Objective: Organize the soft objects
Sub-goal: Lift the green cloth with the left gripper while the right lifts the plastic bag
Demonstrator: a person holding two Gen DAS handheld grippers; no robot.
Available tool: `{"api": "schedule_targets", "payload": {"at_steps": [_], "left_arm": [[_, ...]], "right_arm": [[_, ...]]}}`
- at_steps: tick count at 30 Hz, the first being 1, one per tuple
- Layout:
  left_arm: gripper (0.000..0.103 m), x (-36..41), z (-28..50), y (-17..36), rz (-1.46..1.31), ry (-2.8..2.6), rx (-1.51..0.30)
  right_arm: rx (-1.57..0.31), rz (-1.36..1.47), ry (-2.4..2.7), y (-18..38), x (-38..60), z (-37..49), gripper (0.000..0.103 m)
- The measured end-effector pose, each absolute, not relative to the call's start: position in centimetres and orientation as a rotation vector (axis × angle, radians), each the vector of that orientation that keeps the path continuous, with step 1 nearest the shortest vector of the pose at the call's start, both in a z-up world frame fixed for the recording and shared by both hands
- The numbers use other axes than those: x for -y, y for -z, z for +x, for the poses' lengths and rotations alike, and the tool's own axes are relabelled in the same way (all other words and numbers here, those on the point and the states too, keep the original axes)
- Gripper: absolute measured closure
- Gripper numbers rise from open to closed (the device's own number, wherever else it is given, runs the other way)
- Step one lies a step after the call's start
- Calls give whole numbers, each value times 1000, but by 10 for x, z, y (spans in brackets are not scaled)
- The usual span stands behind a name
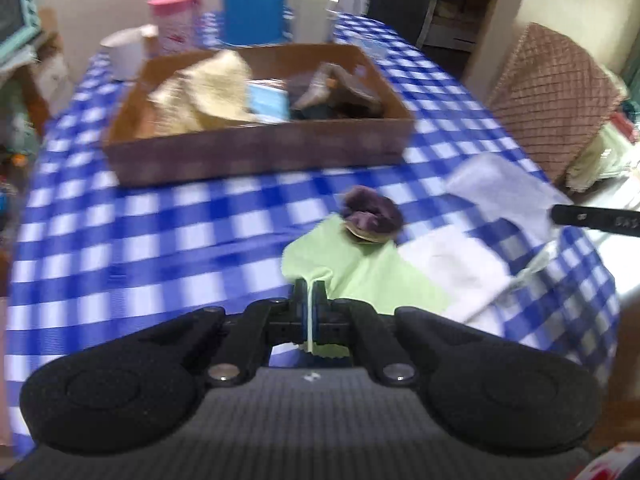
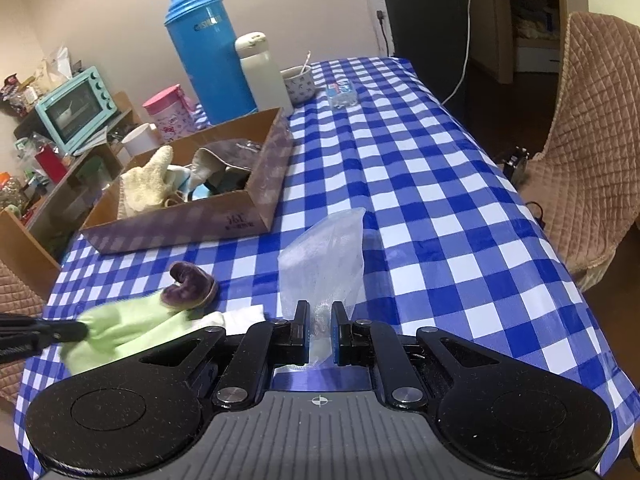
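My left gripper (image 1: 309, 286) is shut on the edge of a light green cloth (image 1: 360, 268), which lies on the checked table; it also shows in the right wrist view (image 2: 120, 328). A purple scrunchie (image 1: 372, 216) rests on the cloth's far end, seen also in the right wrist view (image 2: 190, 284). My right gripper (image 2: 320, 312) has its fingers a little apart around the near end of a clear plastic bag (image 2: 324, 256). A cardboard box (image 1: 256, 148) holds a cream towel (image 1: 208, 92) and other soft items. A white cloth (image 1: 452, 260) lies beside the green one.
Behind the box stand a blue thermos (image 2: 208, 48), a white bottle (image 2: 262, 72), a pink canister (image 2: 168, 112), a white cup (image 2: 140, 140) and a patterned cup (image 2: 298, 84). A quilted chair (image 2: 592, 152) is at the table's right edge.
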State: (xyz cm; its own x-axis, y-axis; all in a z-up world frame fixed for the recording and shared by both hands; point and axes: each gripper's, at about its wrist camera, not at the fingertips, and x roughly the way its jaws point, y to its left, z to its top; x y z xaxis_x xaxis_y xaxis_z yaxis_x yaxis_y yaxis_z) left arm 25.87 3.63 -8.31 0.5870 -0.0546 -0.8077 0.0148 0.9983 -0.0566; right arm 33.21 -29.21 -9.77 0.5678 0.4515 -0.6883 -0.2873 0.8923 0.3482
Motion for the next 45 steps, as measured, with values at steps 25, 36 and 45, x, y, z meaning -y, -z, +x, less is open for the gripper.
{"api": "schedule_targets", "payload": {"at_steps": [25, 36, 45], "left_arm": [[69, -40, 250, 130, 79, 9, -1052], [56, -57, 264, 141, 106, -41, -1066], [89, -66, 267, 142, 62, -15, -1059]], "right_arm": [[-892, 200, -439, 98, 295, 319, 93], [-904, 199, -443, 100, 290, 321, 93], [-901, 193, -434, 98, 292, 319, 93]]}}
